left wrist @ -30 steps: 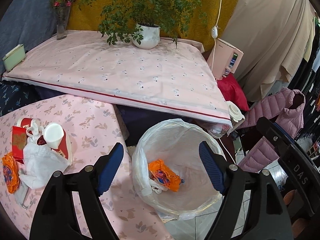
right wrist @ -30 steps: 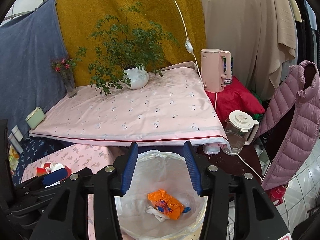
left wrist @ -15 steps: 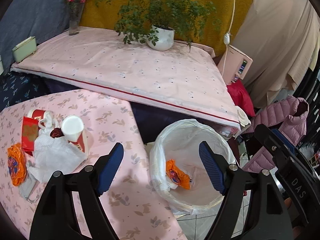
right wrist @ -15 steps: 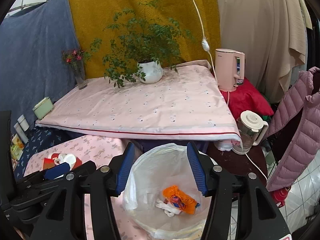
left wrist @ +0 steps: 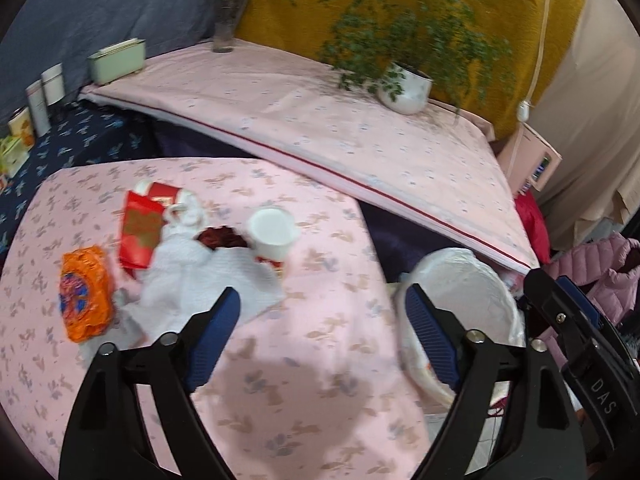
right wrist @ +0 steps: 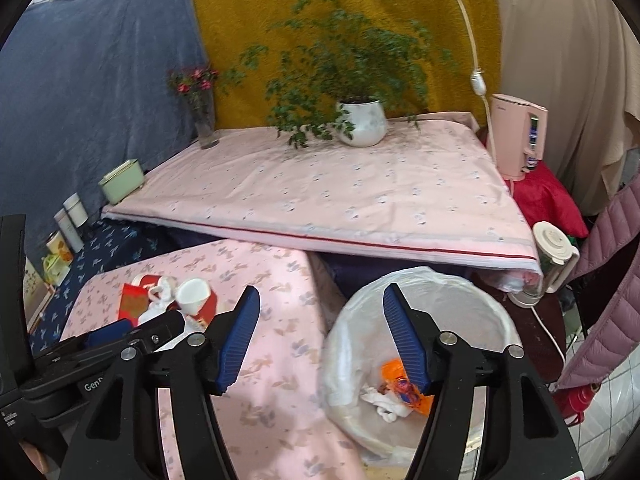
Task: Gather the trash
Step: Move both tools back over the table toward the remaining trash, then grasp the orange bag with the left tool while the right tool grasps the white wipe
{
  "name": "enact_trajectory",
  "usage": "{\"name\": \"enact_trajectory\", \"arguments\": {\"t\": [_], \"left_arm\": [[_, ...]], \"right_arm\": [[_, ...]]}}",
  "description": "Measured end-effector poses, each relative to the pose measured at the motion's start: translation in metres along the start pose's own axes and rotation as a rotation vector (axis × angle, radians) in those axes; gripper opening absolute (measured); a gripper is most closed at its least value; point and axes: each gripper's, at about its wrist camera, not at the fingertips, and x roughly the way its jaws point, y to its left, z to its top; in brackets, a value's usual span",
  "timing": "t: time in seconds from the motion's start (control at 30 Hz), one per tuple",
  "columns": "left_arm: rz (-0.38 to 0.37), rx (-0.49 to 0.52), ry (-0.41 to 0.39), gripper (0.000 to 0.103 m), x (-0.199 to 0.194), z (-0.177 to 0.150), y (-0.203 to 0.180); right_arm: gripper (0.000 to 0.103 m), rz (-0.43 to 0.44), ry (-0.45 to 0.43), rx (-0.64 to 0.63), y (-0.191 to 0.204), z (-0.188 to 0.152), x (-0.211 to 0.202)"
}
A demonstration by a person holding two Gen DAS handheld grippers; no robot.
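The left tongs (left wrist: 322, 304) have just widened and hold nothing, above bare pink surface (left wrist: 280, 380) between the trash pile (left wrist: 192, 256) and the lined bin (right wrist: 420, 320). The right tongs (right wrist: 320, 320), also just widening and empty, straddle the surface's edge beside the bin. An orange wrapper (left wrist: 84, 292) lies furthest from the bin; another (right wrist: 404, 388) lies inside it.

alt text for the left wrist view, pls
The open, empty left gripper hangs over a pink floral tablecloth, its jaws having just opened wider. Ahead on the cloth lies litter: an orange wrapper, a red packet, a white paper cup and crumpled tissue. A lined trash bin stands at right.
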Motion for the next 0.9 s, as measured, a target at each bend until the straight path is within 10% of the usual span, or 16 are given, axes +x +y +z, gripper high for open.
{"name": "enact_trajectory", "arguments": {"t": [0.57,0.9], "left_arm": [[0.333,-0.187,0.036,0.09,-0.004,-0.04,0.181],[0.362,-0.305,0.088,0.09,0.006,-0.059,0.257]], "right_arm": [[0.068,0.184,0.191,-0.084,0.121,-0.05,0.06],[0.07,0.231,0.315,-0.112,0.174,-0.081,0.116]]}}
